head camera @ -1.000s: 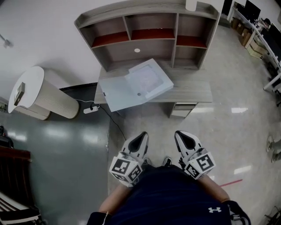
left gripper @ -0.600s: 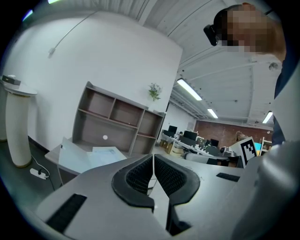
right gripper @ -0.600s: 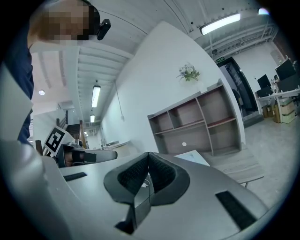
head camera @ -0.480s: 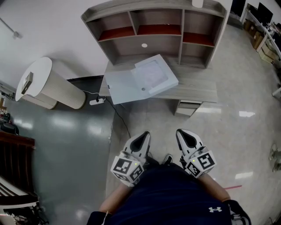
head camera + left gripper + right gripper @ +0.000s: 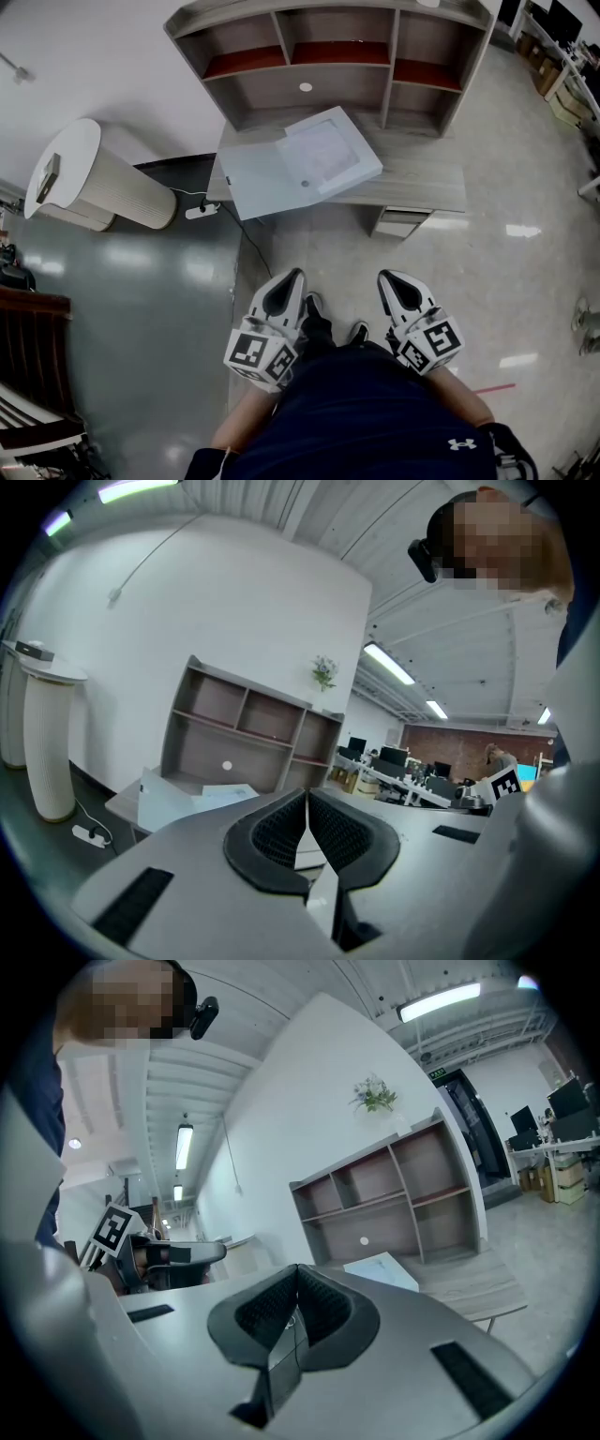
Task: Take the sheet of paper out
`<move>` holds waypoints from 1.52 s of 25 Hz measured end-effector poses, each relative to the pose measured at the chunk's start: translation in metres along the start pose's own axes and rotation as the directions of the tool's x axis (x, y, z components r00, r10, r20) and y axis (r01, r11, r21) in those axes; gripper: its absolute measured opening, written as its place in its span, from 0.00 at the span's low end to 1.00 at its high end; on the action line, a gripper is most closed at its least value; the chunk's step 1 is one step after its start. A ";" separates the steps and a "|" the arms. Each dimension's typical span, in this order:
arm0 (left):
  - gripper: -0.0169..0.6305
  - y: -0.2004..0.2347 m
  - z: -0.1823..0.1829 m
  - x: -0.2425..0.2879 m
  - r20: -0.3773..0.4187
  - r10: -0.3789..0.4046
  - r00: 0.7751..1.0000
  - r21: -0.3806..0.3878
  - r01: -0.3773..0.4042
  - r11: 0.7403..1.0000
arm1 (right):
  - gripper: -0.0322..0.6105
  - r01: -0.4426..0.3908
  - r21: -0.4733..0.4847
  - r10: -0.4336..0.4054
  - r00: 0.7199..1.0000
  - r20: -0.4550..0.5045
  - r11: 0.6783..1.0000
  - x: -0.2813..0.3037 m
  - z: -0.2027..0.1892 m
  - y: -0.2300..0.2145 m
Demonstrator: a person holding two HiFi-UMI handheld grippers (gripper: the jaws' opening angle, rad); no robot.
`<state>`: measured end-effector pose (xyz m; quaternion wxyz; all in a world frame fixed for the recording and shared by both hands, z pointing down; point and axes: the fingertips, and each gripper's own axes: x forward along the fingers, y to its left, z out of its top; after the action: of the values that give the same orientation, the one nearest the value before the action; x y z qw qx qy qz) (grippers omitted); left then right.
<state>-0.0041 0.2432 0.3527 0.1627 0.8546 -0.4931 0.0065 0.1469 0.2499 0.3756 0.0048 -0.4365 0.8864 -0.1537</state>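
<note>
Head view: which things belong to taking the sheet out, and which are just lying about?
Job: sheet of paper; open white folder holding it; left gripper and right gripper, both shut and empty.
Lying about: shelf unit; white cylindrical appliance; power strip on the floor.

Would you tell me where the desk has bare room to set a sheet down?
Free: the right part of the desk, between the open folder and the right edge. Crowded: the left part, where the folder covers the top and overhangs the front edge.
</note>
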 end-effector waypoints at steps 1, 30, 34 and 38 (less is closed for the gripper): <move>0.06 0.005 0.003 0.003 0.003 -0.007 1.000 -0.001 0.007 1.000 | 0.07 0.009 -0.004 -0.009 1.000 -0.001 1.000 0.004 0.001 -0.001; 0.06 0.237 0.080 0.057 0.069 -0.026 0.997 -0.074 0.031 0.997 | 0.07 0.259 -0.049 -0.260 0.965 -0.029 0.965 0.153 0.025 0.004; 0.06 0.259 0.088 0.055 0.086 -0.008 0.996 -0.071 0.014 0.997 | 0.07 0.294 -0.048 -0.295 0.955 -0.022 0.955 0.157 0.026 -0.001; 0.06 0.287 0.098 0.051 0.107 0.047 0.993 -0.067 -0.040 0.997 | 0.07 0.326 -0.054 -0.327 0.945 -0.015 0.944 0.156 0.032 -0.012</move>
<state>-0.2356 0.0404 0.3467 0.1632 0.8370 -0.5197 -0.0524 0.0640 0.1136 0.3682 -0.0421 -0.5755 0.8055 -0.1351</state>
